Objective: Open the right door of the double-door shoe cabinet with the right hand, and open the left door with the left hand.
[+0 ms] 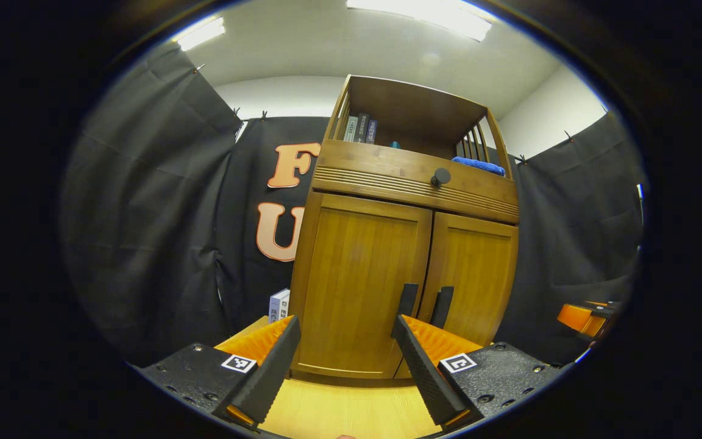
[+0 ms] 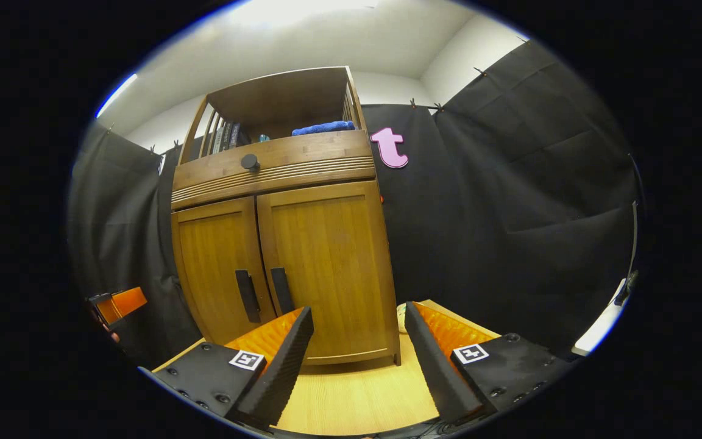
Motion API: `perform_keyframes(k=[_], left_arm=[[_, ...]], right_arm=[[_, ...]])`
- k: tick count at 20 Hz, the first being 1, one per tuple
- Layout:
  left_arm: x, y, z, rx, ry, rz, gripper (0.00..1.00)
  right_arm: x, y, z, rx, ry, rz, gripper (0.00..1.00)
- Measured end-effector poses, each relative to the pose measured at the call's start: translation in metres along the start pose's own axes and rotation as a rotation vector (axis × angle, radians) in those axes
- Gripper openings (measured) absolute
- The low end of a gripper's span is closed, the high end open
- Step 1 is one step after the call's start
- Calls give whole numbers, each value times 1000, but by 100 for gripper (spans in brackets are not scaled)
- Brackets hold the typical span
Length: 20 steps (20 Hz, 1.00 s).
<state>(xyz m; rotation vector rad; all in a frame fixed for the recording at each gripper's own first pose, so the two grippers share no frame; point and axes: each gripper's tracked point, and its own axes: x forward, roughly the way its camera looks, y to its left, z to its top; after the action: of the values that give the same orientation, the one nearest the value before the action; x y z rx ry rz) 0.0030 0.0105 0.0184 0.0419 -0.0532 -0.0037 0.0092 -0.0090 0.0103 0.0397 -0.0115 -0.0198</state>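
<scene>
While both doors of the brown wooden double-door shoe cabinet stand closed on the pale wooden tabletop, neither black handle is touched. Left gripper and right gripper hover near, fingers spread, empty.

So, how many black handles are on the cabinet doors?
2: the left door handle and the right door handle, upright, side by side at the doors' meeting edges. The round drawer knob is not counted.

My two hand-held grippers: black and orange.
My left gripper and right gripper each have orange fingers faced with ribbed black pads, black screw-studded bases, and square black-and-white marker tags.
</scene>
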Motion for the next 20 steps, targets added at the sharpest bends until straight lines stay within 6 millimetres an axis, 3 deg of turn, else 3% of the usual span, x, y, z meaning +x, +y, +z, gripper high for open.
perform_keyframes(k=[1, 2, 4, 5, 6, 7, 8, 9, 12, 13, 15, 16, 17, 20], left_arm=[[0, 1, 1, -1, -3, 1, 94], [0, 1, 2, 2, -6, 3, 95], [0, 3, 4, 8, -8, 7, 95], [0, 3, 4, 9, -9, 8, 95], [-1, 5, 6, 7, -10, 10, 98], [-1, 5, 7, 4, -10, 10, 98], [-2, 6, 9, 3, -11, 10, 95], [-2, 8, 10, 6, -13, 13, 98], [-3, 15, 18, 6, -26, 32, 92], [-4, 17, 17, 2, -28, 37, 92], [-7, 21, 18, 3, -26, 48, 95], [-9, 24, 19, 5, -29, 56, 92], [-10, 27, 21, 5, -33, 66, 92], [-14, 35, 26, -2, -44, 92, 95]], right_arm=[[2, 3, 1, -2, -6, 7, 88], [4, 2, 2, -10, -8, 6, 97], [13, 3, 5, -20, -16, 9, 88], [20, 6, 8, -21, -21, 15, 88], [28, 11, 12, -22, -26, 24, 97], [37, 16, 15, -24, -31, 35, 97], [45, 23, 19, -24, -37, 54, 89], [53, 35, 25, -16, -52, 89, 98], [82, 67, 40, -31, -103, 174, 100], [96, 74, 40, -50, -110, 182, 88], [122, 89, 32, -72, -105, 195, 88], [136, 96, 25, -78, -94, 202, 97], [148, 103, 17, -83, -84, 209, 88], [184, 122, -3, -74, -38, 220, 89]])
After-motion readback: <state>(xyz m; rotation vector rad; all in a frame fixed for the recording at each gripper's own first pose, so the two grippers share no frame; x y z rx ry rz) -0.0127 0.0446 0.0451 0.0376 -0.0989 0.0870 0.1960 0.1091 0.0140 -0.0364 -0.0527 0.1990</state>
